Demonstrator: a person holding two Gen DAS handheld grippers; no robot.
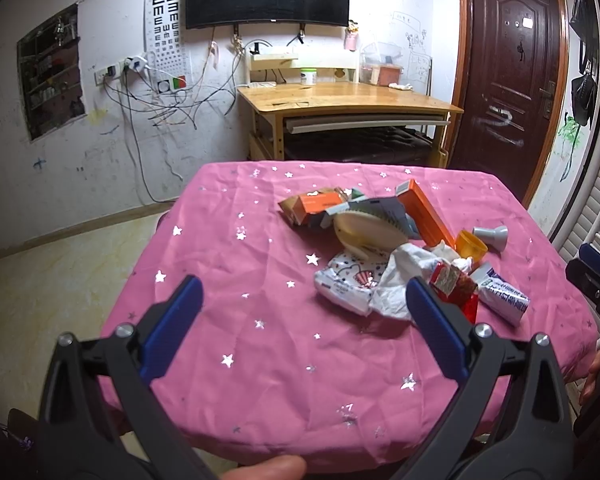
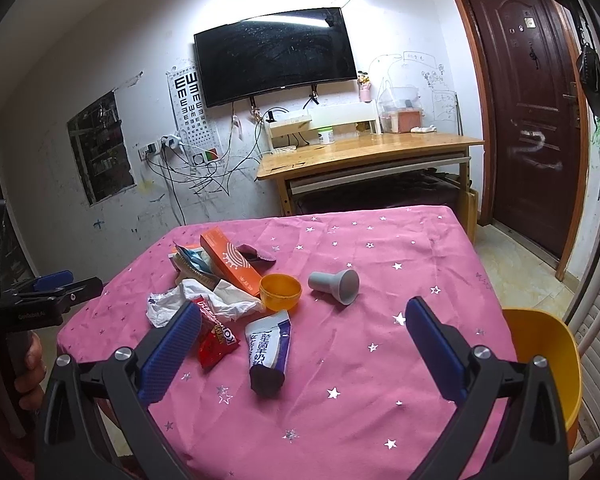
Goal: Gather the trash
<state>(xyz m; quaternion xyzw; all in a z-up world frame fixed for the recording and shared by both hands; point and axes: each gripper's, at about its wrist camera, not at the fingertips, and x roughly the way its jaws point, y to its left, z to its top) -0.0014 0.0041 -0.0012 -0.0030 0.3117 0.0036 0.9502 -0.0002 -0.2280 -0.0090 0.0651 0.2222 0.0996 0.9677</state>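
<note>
A pile of trash lies on the pink star-print tablecloth (image 1: pixel 260 280): orange boxes (image 1: pixel 424 210), a crumpled white bag (image 1: pixel 396 276), a red snack wrapper (image 2: pixel 216 340), a purple-white milk pouch (image 2: pixel 270 346), an orange cup (image 2: pixel 280 286) and a grey funnel-shaped piece (image 2: pixel 336 282). My left gripper (image 1: pixel 304 300) is open and empty above the cloth, left of the pile. My right gripper (image 2: pixel 304 320) is open and empty, hovering over the pouch and wrapper. The left gripper also shows in the right wrist view (image 2: pixel 56 286) at the table's left edge.
A yellow bin (image 2: pixel 548 360) stands off the table's right edge. A wooden desk (image 2: pixel 368 152) sits behind the table against the wall, under a TV (image 2: pixel 276 56). A brown door (image 2: pixel 528 100) is at right.
</note>
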